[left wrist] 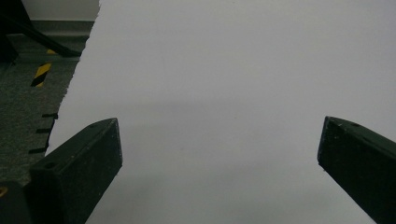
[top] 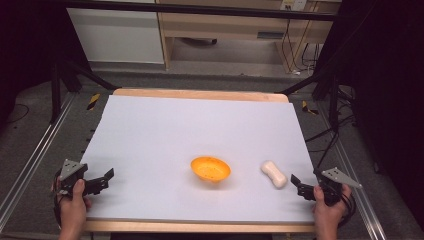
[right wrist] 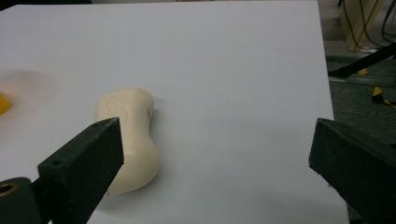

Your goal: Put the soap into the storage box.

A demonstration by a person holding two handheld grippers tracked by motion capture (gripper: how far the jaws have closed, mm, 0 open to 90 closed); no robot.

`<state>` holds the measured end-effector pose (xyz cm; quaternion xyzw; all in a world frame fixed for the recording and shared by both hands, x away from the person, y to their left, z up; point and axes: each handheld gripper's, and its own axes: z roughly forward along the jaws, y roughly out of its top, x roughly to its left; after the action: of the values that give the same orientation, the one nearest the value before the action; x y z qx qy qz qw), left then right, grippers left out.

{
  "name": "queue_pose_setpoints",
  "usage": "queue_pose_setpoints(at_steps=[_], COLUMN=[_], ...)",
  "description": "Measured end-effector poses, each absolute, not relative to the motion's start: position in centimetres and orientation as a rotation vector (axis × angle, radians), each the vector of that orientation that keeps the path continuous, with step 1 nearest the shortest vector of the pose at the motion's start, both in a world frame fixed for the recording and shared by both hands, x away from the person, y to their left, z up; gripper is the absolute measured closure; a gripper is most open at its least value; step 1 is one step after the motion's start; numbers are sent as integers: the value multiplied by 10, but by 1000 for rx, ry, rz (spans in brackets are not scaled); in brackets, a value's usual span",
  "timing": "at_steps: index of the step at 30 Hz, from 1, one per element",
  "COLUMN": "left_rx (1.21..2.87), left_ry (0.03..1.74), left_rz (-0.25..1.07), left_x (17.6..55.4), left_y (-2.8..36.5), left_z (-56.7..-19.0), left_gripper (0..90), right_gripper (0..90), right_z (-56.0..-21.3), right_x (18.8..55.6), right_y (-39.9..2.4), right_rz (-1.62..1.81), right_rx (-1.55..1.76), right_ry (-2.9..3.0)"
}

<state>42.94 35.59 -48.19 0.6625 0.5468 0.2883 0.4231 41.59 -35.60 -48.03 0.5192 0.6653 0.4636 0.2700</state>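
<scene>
The right claw (top: 299,186) sits at the near right edge of the counter (top: 165,130), held in a hand (top: 328,212), its 2 jaws spread wide with nothing between them. Just beside it, up and to the left in the high view, lies the soap (top: 274,174), a cream, waisted bar flat on the white sheet. In the right gripper view the soap (right wrist: 130,140) lies by the left jaw, its near end partly hidden behind that jaw, and I cannot tell if they touch. An orange bowl (top: 210,168) stands near the soap, toward the counter's middle, apart from it. The left claw (top: 102,181) rests at the near left edge in the other hand (top: 74,207), jaws wide apart over bare sheet.
</scene>
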Motion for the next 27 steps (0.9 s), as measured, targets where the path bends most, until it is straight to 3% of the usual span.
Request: queue_pose_setpoints(at_steps=[27], left_rx=[1652], left_ry=[1363], left_rz=[719], left_x=[429], left_y=[357], left_z=[-482], left_gripper=[0], right_gripper=[87], right_z=[-452], right_x=[450], right_y=[-329], right_rz=[715], right_rx=[1356], right_ry=[2339])
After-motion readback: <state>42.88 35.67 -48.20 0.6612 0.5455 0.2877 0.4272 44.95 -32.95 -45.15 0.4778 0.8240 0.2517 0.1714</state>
